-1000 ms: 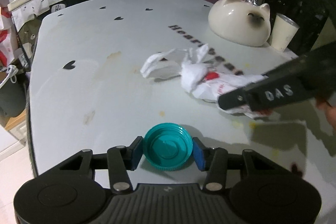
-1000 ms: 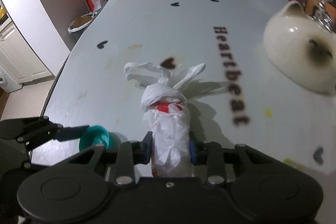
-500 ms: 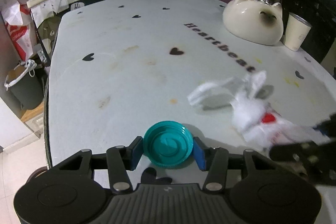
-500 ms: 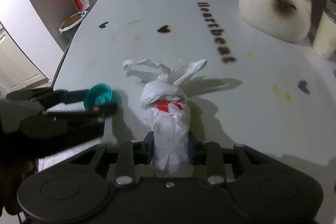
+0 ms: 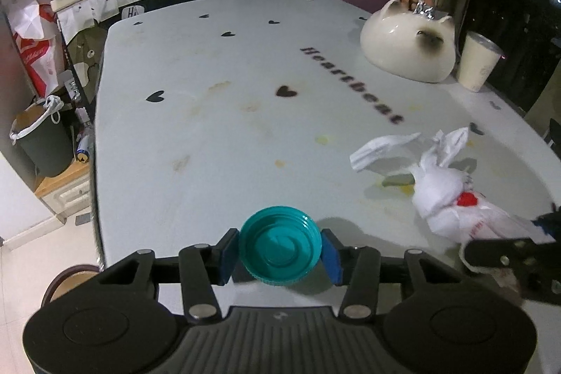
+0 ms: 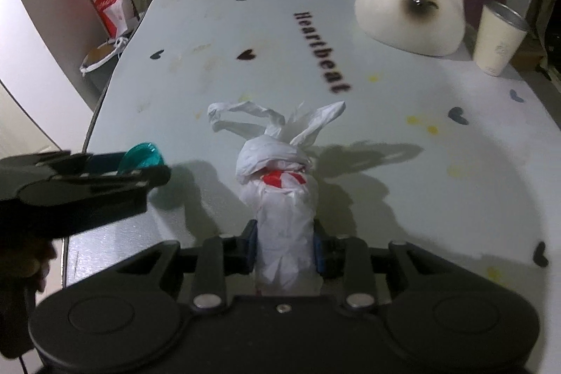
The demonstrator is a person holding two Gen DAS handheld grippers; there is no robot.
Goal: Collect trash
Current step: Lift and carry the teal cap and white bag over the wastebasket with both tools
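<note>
Left tool (image 5: 280, 256) clamped on teal bottle cap (image 5: 279, 244), right tool (image 6: 284, 251) gripping knotted white plastic bag (image 6: 280, 198), both above near edge of tabletop (image 5: 217, 135)

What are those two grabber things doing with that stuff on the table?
They are picking up trash. The left gripper is pinching a teal bottle cap between its blue pads. The right gripper is squeezing a knotted white plastic bag with red print. Both pieces are held above the white table. A cat-shaped ceramic bowl and a cream cup sit at the far side.
</note>
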